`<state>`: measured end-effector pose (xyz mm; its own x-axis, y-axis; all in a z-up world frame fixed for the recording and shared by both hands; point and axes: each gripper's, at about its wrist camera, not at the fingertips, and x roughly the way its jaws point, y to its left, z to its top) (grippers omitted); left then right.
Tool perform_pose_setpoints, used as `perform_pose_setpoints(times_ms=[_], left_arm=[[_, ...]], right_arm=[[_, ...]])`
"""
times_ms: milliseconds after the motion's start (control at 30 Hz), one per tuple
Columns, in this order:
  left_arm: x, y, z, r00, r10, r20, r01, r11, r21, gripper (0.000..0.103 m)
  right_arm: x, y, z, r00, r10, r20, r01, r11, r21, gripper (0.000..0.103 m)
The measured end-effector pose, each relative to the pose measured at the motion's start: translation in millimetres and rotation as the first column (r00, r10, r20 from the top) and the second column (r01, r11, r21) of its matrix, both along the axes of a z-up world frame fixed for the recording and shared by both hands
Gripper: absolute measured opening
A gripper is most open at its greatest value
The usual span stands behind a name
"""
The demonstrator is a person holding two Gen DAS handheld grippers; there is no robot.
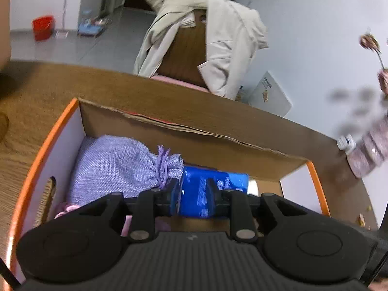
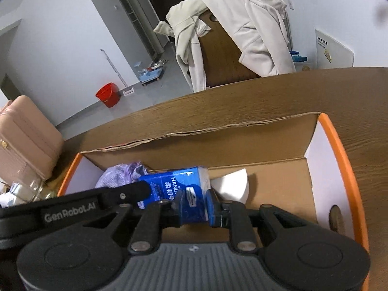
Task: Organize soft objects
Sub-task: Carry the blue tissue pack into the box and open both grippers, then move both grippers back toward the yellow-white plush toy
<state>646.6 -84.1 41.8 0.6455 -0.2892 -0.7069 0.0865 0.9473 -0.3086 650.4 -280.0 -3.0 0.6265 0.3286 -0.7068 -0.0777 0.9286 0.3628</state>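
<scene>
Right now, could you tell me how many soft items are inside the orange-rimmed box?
3 visible: a purple drawstring pouch at the left end, a blue tissue pack beside it, held by both grippers, and something pink under the pouch. More may be hidden.

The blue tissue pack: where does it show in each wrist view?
Left wrist: blue tissue pack low centre, clamped in the left hand-held gripper, right of the purple bag.
Right wrist: pack low centre, in the right hand-held gripper.
Shared landmark: the orange-rimmed box.
</scene>
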Motion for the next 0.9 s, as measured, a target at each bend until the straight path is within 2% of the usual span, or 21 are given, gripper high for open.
perform_pose_setpoints(times_ms=[67,167,400,567,733,800,900], left_arm=[[-16.4,-5.3,6.6,0.999,-0.009,0.048,0.006,0.999,0.052,0.029],[-38.1,-10.7,16.2,0.995,-0.031,0.091,0.020,0.993,0.119,0.029],[-112.8,-8.3,44.2,0.980,-0.059,0.188,0.027,0.985,0.171,0.030],[-180.2,-4.0,55.8,0.966,-0.064,0.250,0.017,0.983,0.184,0.033],[-250.5,4.3,54.4,0.952,-0.060,0.300,0.003,0.983,0.186,0.038],[-276.5,7.6,50.7,0.947,-0.047,0.317,-0.013,0.982,0.186,0.040],[-316.4,11.3,41.0,0.941,-0.027,0.339,-0.045,0.978,0.204,0.041]], right_arm=[[-7.1,-0.7,8.0,1.000,0.013,0.024,-0.012,1.000,-0.028,0.019],[-28.4,-2.1,24.1,0.997,0.032,0.068,-0.027,0.997,-0.072,0.019],[-101.6,-12.0,62.8,0.977,0.094,0.191,-0.067,0.987,-0.143,0.019],[-180.6,-17.8,79.8,0.953,0.140,0.268,-0.098,0.981,-0.165,0.020],[-259.6,-19.1,80.7,0.930,0.182,0.321,-0.128,0.975,-0.183,0.028],[-288.4,-17.5,78.1,0.922,0.192,0.336,-0.132,0.973,-0.191,0.037],[-328.6,-15.8,72.3,0.908,0.199,0.370,-0.131,0.971,-0.203,0.044]])
